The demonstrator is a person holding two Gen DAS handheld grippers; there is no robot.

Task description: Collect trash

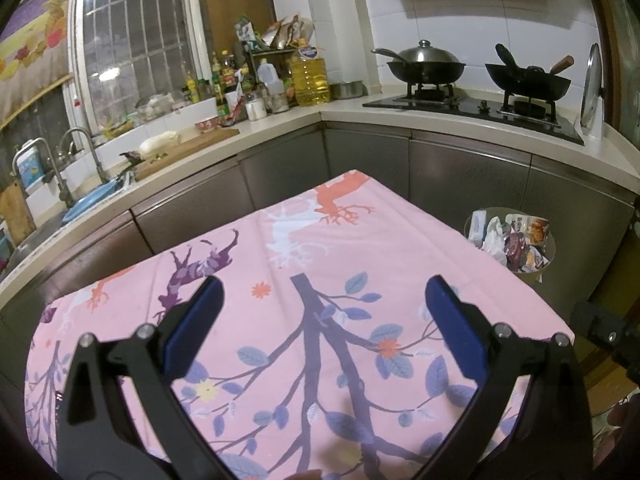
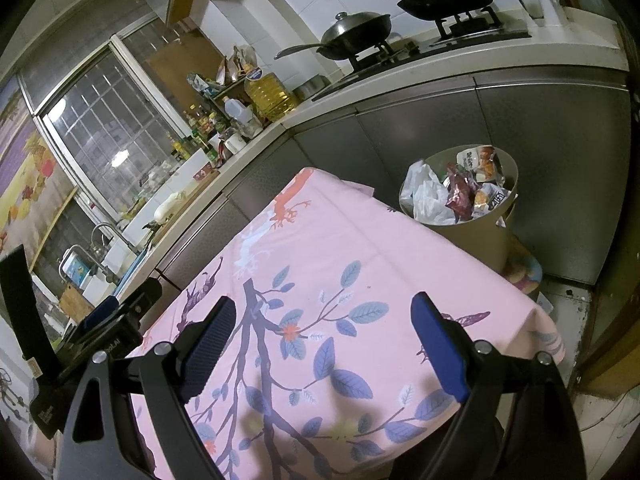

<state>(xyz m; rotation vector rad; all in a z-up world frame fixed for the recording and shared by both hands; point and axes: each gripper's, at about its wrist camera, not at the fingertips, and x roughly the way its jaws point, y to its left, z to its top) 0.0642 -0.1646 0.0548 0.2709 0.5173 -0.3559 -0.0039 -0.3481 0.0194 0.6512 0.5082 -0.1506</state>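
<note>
While both grippers [image 1: 322,300] [image 2: 324,318] gape empty, bin [image 2: 468,236] brims with wrappers [image 2: 476,184]; perhaps tissue.

Left gripper [image 1: 322,304] and right gripper [image 2: 324,322]: both angled downward, blue-padded jaws spread wide, nothing between them.

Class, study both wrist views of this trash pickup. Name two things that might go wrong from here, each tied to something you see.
1. The trash bin is heaped with wrappers; more could spill over its rim.
2. The pink tablecloth lies loose beneath the open left gripper and right gripper; fingers might snag it.
</note>
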